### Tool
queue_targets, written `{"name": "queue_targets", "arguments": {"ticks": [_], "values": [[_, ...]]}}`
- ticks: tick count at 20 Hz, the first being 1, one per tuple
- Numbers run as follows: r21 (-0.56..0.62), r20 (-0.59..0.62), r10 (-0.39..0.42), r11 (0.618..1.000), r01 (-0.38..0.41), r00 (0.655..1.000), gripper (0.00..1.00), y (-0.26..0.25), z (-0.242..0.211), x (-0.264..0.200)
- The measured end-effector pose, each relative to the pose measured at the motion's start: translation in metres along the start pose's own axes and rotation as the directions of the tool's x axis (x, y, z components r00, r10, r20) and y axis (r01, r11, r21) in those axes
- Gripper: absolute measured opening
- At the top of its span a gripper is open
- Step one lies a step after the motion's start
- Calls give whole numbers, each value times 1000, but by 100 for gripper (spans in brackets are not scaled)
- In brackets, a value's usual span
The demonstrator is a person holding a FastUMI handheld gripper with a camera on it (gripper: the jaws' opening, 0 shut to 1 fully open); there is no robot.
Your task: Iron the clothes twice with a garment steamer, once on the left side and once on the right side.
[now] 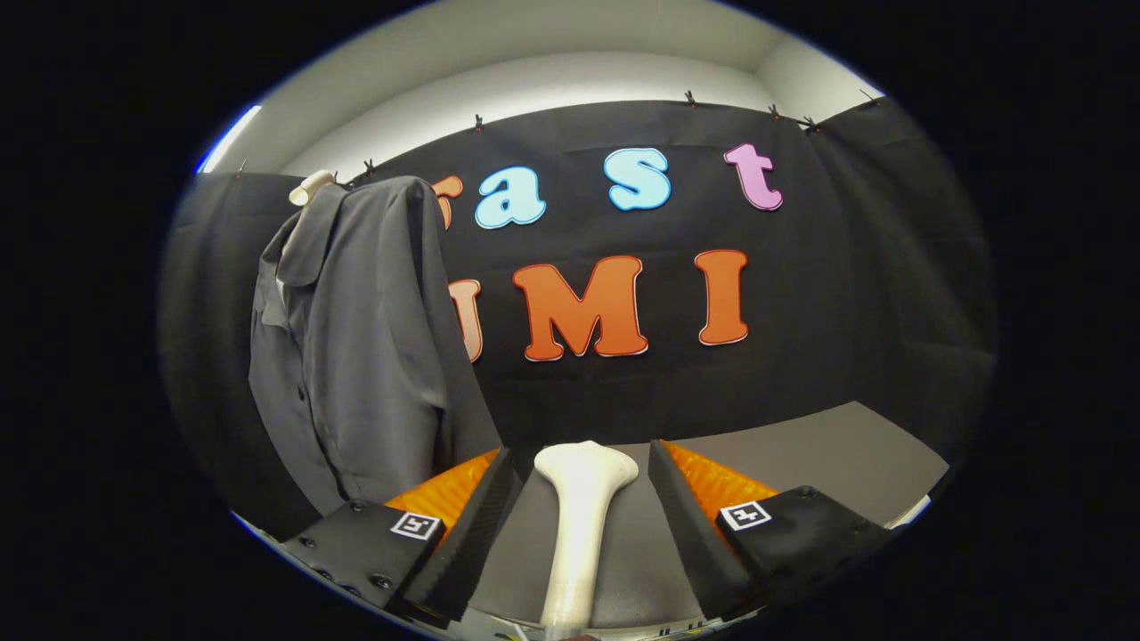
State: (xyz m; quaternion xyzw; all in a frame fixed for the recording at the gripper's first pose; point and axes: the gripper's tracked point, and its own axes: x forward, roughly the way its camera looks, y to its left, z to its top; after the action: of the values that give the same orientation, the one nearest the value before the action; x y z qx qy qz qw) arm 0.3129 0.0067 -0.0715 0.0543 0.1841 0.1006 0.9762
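A dark grey shirt (356, 347) hangs upright on a stand with a white neck (312, 187), beyond my left finger and against the black cloth wall. A white garment steamer (577, 525) lies on the grey table (846, 445) between my two fingers, its flared head pointing away from me and its handle running back toward me. My gripper (581, 451) is open, with a gap between the steamer and each of the fingers (481, 525). Neither finger touches it.
The black cloth wall closes off the back and both sides. The table surface stretches ahead and to the right of the steamer, with its right edge visible past my right finger. The shirt's hem hangs down near the table's left part.
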Motion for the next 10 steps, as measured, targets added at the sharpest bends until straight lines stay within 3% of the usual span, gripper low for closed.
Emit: {"name": "queue_targets", "arguments": {"ticks": [3, 10], "values": [[-69, -161, -69, 996, 58, 985, 98, -22, -30, 29], [-27, -298, -14, 1000, 6, 955, 98, -16, -67, 75]]}}
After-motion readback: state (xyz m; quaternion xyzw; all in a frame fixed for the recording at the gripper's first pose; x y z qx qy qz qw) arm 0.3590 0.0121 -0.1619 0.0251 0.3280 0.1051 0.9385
